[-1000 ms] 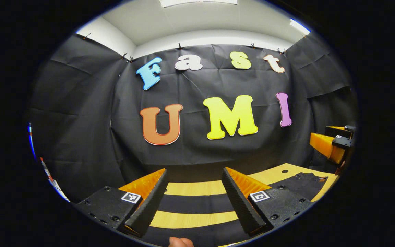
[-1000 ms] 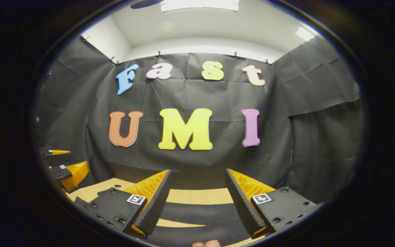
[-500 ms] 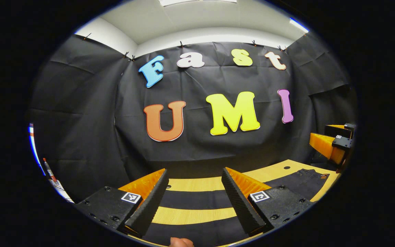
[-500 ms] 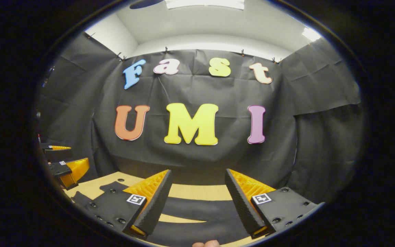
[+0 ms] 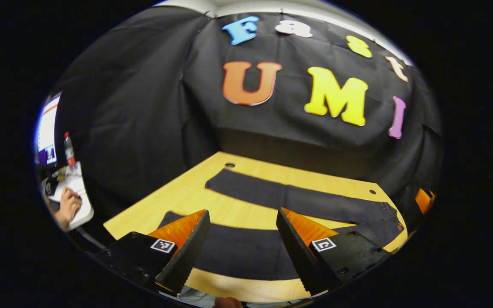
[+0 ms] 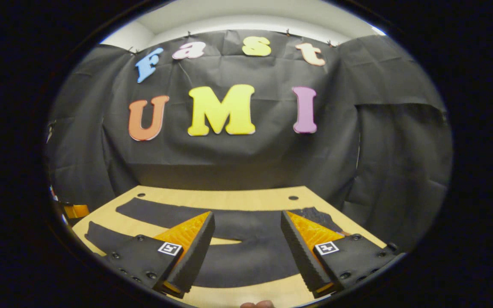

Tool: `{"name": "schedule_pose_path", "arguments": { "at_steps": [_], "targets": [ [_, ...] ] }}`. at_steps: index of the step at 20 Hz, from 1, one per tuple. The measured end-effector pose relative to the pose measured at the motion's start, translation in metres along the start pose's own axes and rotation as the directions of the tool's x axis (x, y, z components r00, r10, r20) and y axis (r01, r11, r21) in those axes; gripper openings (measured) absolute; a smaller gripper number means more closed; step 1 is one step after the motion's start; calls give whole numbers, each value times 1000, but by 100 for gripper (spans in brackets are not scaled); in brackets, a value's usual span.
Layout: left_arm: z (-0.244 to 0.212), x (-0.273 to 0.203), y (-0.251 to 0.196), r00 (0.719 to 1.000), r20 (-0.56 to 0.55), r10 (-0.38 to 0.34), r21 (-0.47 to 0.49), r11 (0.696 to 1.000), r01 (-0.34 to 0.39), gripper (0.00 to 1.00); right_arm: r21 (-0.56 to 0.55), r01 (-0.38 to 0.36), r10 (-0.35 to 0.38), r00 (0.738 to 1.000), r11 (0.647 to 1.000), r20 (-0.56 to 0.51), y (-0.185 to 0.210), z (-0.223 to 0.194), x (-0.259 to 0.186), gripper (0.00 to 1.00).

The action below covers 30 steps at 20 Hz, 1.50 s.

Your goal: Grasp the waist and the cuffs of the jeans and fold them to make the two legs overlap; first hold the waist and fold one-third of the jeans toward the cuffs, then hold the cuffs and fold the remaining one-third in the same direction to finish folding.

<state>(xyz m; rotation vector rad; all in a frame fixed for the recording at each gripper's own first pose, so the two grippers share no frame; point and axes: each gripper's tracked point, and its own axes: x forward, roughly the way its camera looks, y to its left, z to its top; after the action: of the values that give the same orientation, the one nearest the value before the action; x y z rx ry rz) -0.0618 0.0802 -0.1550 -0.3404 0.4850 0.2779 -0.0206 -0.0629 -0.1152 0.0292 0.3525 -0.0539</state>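
Nothing folded yet, as I judge it. Largest first: one wooden worktop (image 5: 178, 196), lower half of the left gripper view, also lower centre of the right gripper view (image 6: 229, 199). One pair of dark jeans (image 5: 298, 199) lies flat on it, both legs spread apart with a bare strip of wood between them, so the legs do not overlap. In the left gripper view the waist end sits at lower right and the cuffs run toward centre left. In the right gripper view the jeans (image 6: 246, 256) cross the lower centre, waist at the right, cuffs at lower left.

Left to do: overlap the legs, the waist fold, the cuff fold. That is all of it.

Two claws. My left claw (image 5: 240, 252), bottom centre of its view, is spread wide and holds nothing, hovering above the near leg. My right claw (image 6: 246, 254), bottom centre of its view, also wide and holding nothing, over the jeans near the waist.

Two small round holes in the worktop (image 6: 293, 197). One bottle (image 5: 69, 149) at far left, one hand (image 5: 69, 207) of someone below it.
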Motion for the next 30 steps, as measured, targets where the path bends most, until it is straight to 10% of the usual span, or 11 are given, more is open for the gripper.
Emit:
{"name": "schedule_pose_path", "arguments": {
  "at_steps": [4,11,12,13,24,30],
  "targets": [
    [-58,10,41,967,-248,63,-281,950,-134,99,152,123,-97,981,981,-169,-62,-42,21,94],
    [-105,26,81,886,-461,51,-573,745,-342,100,224,280,-210,933,934,-292,-117,-77,41,98],
    [-110,28,85,879,-473,54,-593,718,-363,87,219,288,-216,928,932,-302,-122,-81,42,98],
    [-114,31,91,874,-481,64,-594,709,-379,99,218,299,-224,924,929,-311,-128,-84,40,98],
    [-94,74,98,918,-398,-7,-690,661,-294,95,348,372,-219,887,861,-406,-178,-111,82,99],
    [-100,91,103,934,-339,-110,-808,543,-229,33,512,552,-189,779,658,-598,-218,-159,106,90]
  ]
}}
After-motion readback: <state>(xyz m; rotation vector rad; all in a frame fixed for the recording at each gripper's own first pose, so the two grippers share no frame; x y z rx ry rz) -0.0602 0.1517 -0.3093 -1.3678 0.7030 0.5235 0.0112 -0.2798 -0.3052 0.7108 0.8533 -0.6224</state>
